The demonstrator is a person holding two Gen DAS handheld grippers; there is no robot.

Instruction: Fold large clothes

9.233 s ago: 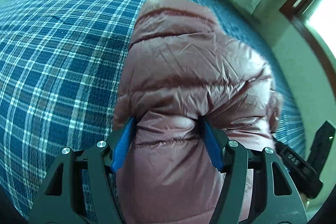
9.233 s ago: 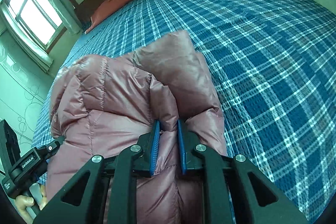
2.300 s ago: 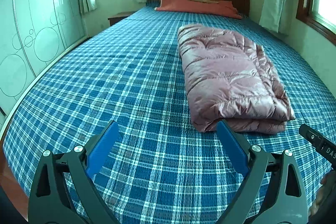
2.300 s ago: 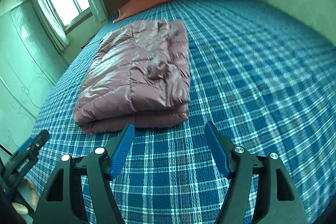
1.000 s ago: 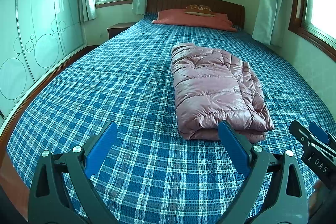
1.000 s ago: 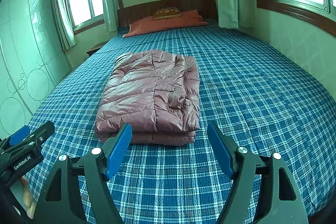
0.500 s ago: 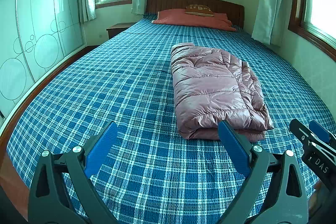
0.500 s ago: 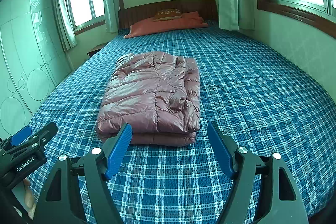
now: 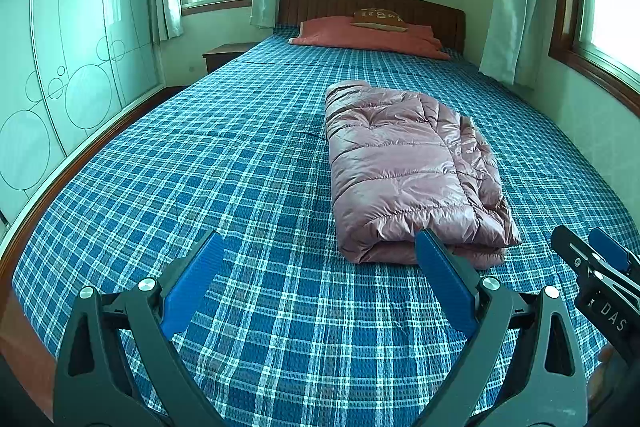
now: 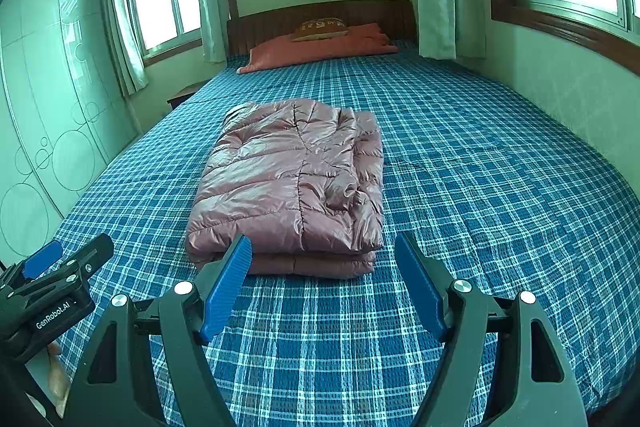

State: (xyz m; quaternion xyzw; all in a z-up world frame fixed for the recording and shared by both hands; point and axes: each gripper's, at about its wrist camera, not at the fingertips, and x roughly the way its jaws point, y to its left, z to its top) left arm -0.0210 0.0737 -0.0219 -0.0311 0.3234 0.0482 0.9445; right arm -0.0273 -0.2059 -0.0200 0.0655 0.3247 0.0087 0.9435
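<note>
The jacket (image 10: 296, 183) lies folded in a puffy pink stack on the bed (image 10: 480, 187), towards its middle; it looks light, soft and springy with a slick shell, so I'd guess it would slip or puff open unless taken through all layers at the near folded edge. Both the left gripper (image 9: 316, 279) and the right gripper (image 10: 322, 277) are held back from that edge with jaws spread wide, gripping nothing. No containers show, only a pillow (image 10: 320, 47) by the headboard.
</note>
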